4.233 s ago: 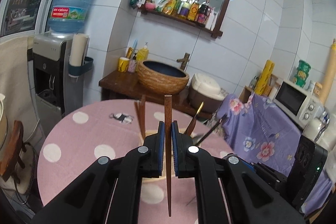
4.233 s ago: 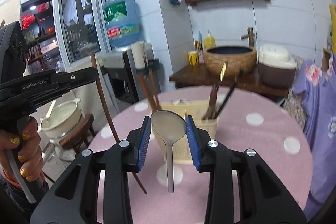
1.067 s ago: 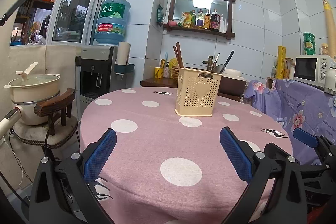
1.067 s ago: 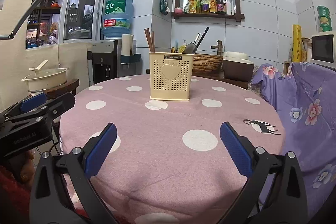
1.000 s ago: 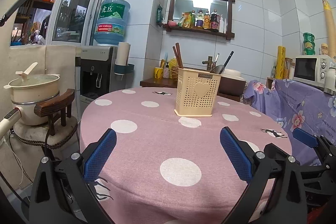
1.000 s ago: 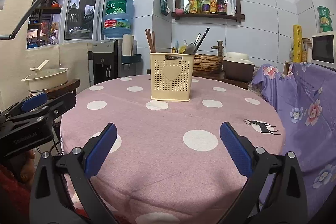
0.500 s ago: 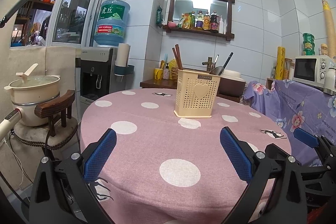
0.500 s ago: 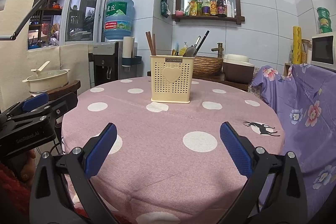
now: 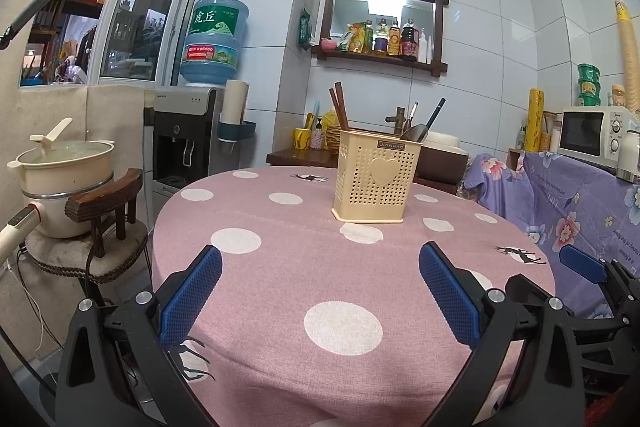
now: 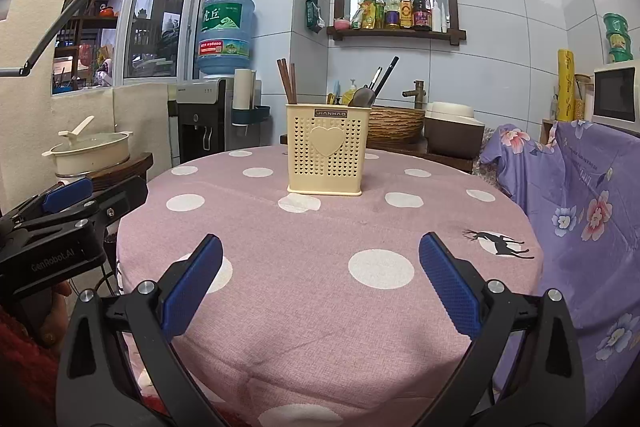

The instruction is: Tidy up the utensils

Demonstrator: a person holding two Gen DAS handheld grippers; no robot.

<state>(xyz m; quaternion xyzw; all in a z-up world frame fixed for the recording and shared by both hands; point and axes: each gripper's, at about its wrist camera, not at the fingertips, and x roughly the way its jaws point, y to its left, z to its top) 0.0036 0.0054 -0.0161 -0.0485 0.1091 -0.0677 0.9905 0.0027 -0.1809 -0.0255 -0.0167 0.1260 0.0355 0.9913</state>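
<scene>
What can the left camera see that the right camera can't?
Only the left wrist view shows the whole microwave on the purple flowery cloth and the right gripper poking in at the side.

Only the right wrist view shows the left gripper at its left edge, and a red sleeve below it.

Both show the yellow utensil holder with the chopsticks and the spoon standing in it, on the pink dotted table. In both, the jaws are wide open and empty.
</scene>
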